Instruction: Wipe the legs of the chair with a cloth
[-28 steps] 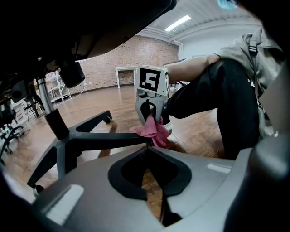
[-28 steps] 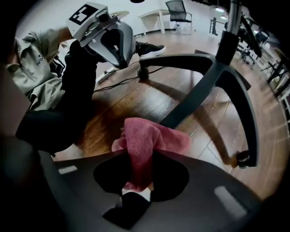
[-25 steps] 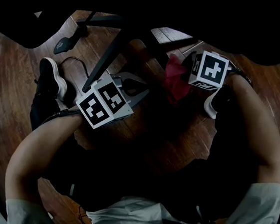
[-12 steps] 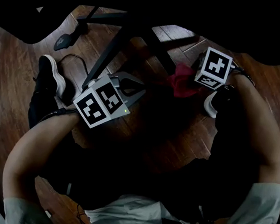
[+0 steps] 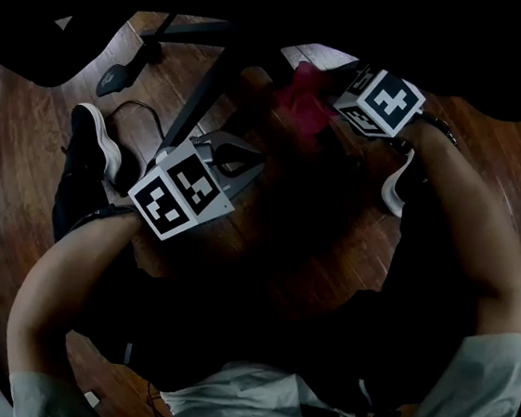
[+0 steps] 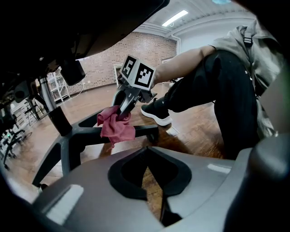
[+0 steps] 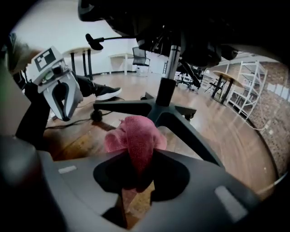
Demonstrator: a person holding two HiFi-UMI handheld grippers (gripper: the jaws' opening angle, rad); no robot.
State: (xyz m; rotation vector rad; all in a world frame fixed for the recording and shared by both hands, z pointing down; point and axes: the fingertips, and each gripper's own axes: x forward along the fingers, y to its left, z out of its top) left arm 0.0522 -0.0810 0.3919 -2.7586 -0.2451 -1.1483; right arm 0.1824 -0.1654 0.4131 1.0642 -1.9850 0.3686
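The red cloth [image 5: 302,91] is bunched in my right gripper [image 5: 324,98], which is shut on it under the dark seat, next to the black chair legs [image 5: 202,103]. In the right gripper view the cloth [image 7: 136,136] stands up between the jaws of the right gripper [image 7: 136,168], with the chair base hub [image 7: 161,113] just beyond. From the left gripper view the cloth [image 6: 117,127] hangs over one leg [image 6: 90,136]. My left gripper [image 5: 247,162] is shut on nothing and hovers beside another leg. Its closed jaws [image 6: 147,168] point at the floor.
The person's black shoes with white soles sit on the wooden floor at left [image 5: 95,142] and at right [image 5: 396,186]. A thin cable [image 5: 144,120] lies by the left shoe. A caster [image 7: 96,115] ends the near leg. Tables and shelving [image 7: 247,86] stand far off.
My right gripper has carried the cloth up and to the left in the head view, closer to the chair's hub, and its cube has rolled. The left gripper has hardly moved.
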